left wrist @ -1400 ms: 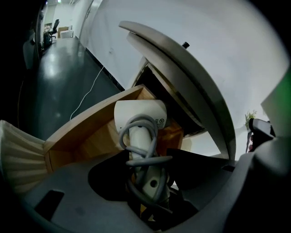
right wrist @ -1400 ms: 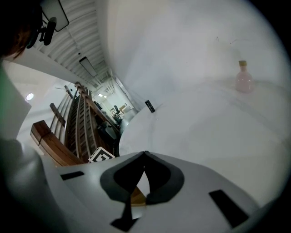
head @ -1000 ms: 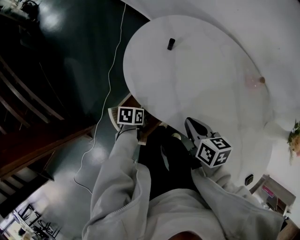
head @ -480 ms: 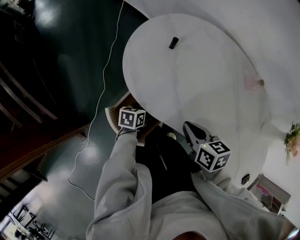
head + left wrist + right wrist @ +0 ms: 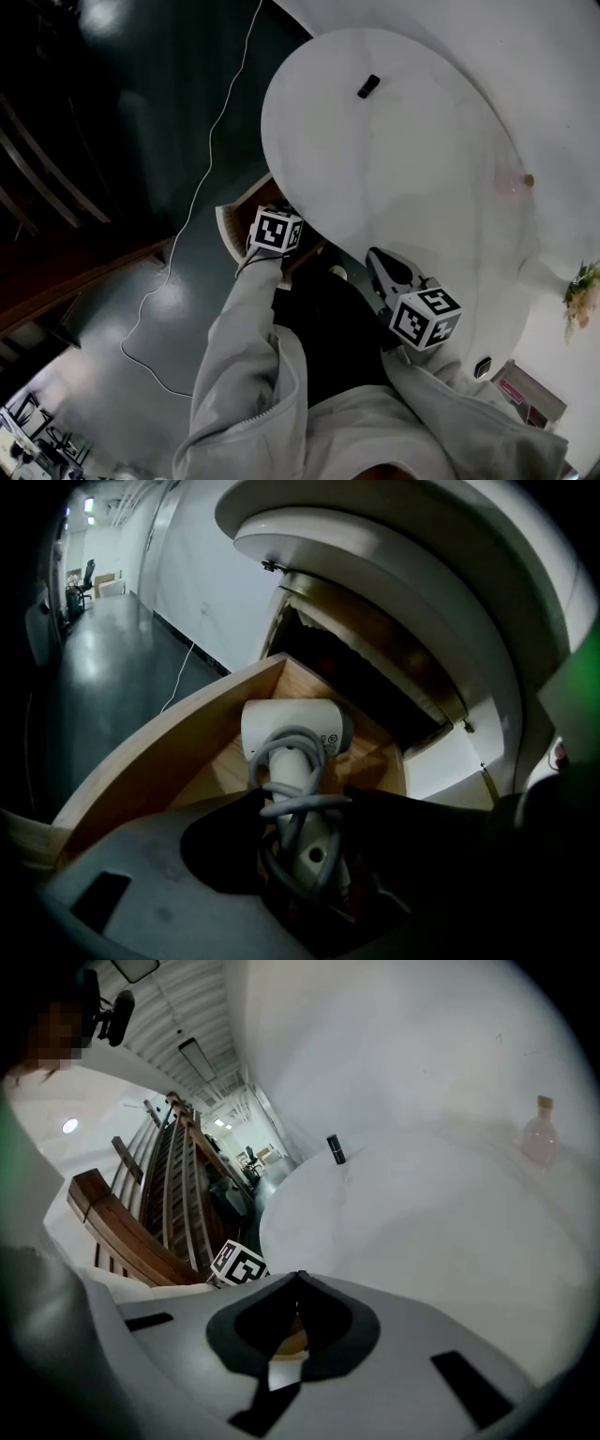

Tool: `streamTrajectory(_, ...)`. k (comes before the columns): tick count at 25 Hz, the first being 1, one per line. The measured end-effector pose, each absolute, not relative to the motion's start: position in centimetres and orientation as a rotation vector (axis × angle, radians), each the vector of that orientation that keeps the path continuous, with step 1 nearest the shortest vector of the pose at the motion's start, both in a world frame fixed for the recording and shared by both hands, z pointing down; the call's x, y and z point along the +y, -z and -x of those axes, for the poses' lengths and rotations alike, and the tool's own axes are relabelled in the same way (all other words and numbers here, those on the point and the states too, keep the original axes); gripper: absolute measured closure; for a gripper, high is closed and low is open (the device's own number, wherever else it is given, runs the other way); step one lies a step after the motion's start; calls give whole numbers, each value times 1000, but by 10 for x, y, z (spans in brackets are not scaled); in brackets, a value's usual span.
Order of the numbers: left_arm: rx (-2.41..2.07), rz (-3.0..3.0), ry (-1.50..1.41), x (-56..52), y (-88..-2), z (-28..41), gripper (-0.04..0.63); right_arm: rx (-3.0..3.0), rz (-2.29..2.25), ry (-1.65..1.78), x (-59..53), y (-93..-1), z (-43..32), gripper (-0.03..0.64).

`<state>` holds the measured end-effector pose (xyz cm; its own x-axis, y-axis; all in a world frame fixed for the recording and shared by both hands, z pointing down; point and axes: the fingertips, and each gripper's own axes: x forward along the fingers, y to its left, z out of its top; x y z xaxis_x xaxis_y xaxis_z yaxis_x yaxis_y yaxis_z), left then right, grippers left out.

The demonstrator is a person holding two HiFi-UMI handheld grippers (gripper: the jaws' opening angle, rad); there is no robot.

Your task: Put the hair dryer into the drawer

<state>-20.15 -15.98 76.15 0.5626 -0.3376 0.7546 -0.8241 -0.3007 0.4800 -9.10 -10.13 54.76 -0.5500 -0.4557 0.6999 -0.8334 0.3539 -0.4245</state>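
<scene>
A white hair dryer (image 5: 291,728) with its grey cord wound round the handle hangs head-first over the open wooden drawer (image 5: 187,724). My left gripper (image 5: 305,799) is shut on the handle, its jaws wide around handle and cord. In the head view the left gripper (image 5: 277,230) sits over the drawer (image 5: 234,220) at the table's near edge, and its fingertips are hidden there. My right gripper (image 5: 380,262) hovers over the white round table (image 5: 403,159), to the right of the drawer. Its jaws meet at the tips with nothing between them (image 5: 298,1279).
A small black object (image 5: 368,86) lies at the table's far side and a pink bottle (image 5: 514,178) stands at its right. A white cable (image 5: 202,178) trails across the dark floor. Dark wooden rails (image 5: 56,234) run along the left.
My left gripper has sunk slightly toward the drawer and rolled a little, still carrying the hair dryer. The right gripper has stayed about where it was.
</scene>
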Motion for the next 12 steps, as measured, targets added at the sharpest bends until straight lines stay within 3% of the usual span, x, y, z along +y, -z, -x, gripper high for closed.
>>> streamTrajectory(12,-903,-1833,-688,-154,-769,199,333,-2151,-1097,-1081,-101,-550,94,566)
